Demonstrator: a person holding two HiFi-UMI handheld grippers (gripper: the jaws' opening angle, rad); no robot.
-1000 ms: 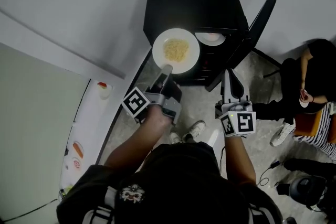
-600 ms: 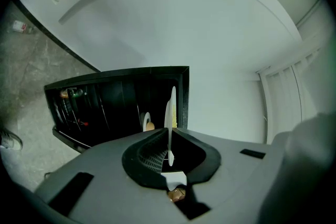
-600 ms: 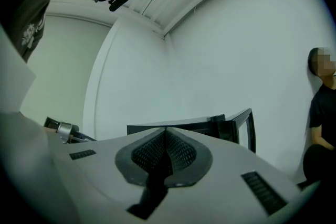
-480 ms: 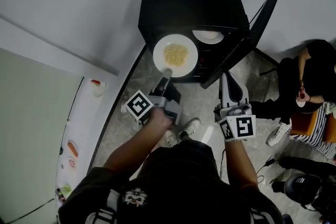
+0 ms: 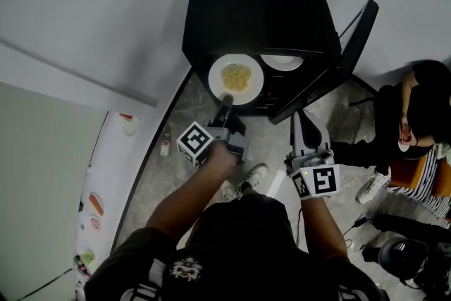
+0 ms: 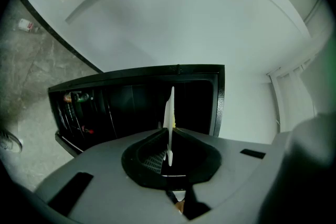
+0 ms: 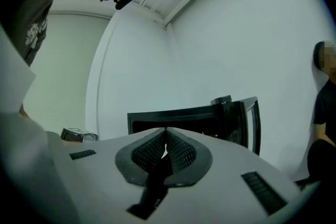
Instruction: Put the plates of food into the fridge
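A white plate of yellow noodles point(image 5: 236, 78) hangs at the mouth of the small black fridge point(image 5: 257, 7), and my left gripper point(image 5: 225, 101) is shut on its near rim. In the left gripper view the plate point(image 6: 169, 118) shows edge-on between the jaws, with the fridge's dark inside point(image 6: 136, 107) behind it. A second white plate point(image 5: 283, 60) sits inside the fridge to the right. My right gripper point(image 5: 299, 118) is shut on nothing, lower right of the fridge, near the open door point(image 5: 352, 39). In the right gripper view the fridge point(image 7: 184, 118) lies ahead.
A white counter point(image 5: 106, 180) with small food items and a cup point(image 5: 127, 123) runs along the left. A small bottle point(image 5: 165, 145) stands on the floor. A seated person point(image 5: 416, 109) is at the right, with dark gear point(image 5: 402, 257) on the floor.
The plate in my left gripper has moved forward toward the fridge opening. My right gripper stayed shut beside it and shifted only slightly.
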